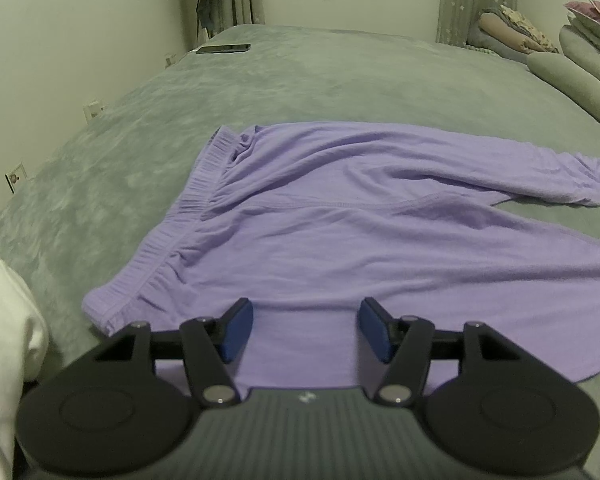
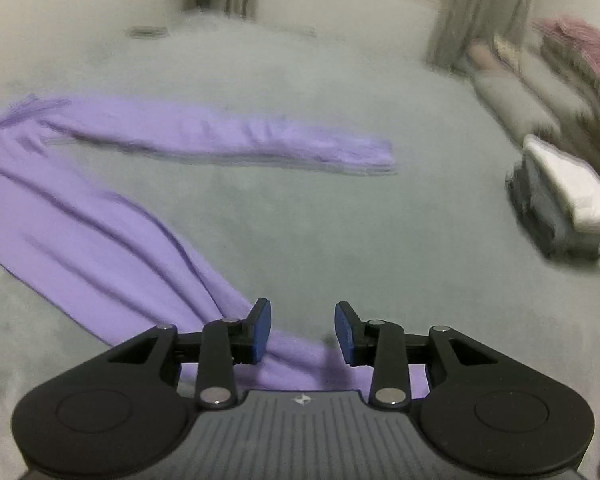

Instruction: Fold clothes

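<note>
No readable words or numbers anywhere; only a small pale emblem on each claw's ribbed grey housing, left claw [image 1: 306, 330] and right claw [image 2: 302, 332].

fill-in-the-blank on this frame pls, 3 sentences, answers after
1. The lilac soft-knit trousers lie spread on a grey plush ____.
2. Both the left tool and the right tool have their dark blue pads ____, gripping nothing.
3. The flat black phone lies near the bed's far edge, close to the ____.

Missing words: bedspread; apart; wall
</note>
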`<act>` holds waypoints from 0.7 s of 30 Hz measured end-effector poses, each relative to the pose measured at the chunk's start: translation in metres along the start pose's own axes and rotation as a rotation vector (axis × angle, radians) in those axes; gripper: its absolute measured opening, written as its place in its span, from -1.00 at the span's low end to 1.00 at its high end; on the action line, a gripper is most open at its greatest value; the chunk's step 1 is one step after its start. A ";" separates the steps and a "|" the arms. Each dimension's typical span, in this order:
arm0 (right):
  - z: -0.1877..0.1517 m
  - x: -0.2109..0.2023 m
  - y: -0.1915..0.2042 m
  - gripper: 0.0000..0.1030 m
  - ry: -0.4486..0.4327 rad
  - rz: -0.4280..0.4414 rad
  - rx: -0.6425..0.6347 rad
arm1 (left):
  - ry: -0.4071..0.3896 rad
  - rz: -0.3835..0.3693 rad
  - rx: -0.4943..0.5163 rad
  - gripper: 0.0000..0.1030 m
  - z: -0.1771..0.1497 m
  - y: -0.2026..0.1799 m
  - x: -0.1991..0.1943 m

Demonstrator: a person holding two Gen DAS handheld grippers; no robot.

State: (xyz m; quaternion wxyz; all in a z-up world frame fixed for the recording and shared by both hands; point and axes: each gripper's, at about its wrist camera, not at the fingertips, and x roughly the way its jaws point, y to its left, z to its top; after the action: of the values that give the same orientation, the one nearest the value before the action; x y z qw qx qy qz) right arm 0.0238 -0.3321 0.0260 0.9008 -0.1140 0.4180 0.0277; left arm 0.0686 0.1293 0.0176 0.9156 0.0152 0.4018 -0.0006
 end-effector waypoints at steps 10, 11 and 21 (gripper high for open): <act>0.000 -0.011 0.006 -0.99 -0.037 -0.074 -0.020 | 0.000 0.000 0.004 0.12 0.000 0.000 0.000; 0.002 -0.012 0.003 -0.99 -0.054 -0.104 -0.007 | 0.000 -0.001 0.003 0.12 0.000 0.001 -0.001; 0.002 -0.002 -0.006 -0.99 -0.024 -0.151 0.034 | -0.001 0.000 0.003 0.13 0.000 -0.002 -0.001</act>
State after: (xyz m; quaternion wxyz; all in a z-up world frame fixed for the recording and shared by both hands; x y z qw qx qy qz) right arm 0.0247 -0.3379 0.0297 0.9071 -0.1295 0.3979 -0.0459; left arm 0.0679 0.1275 0.0178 0.9157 0.0166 0.4015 -0.0013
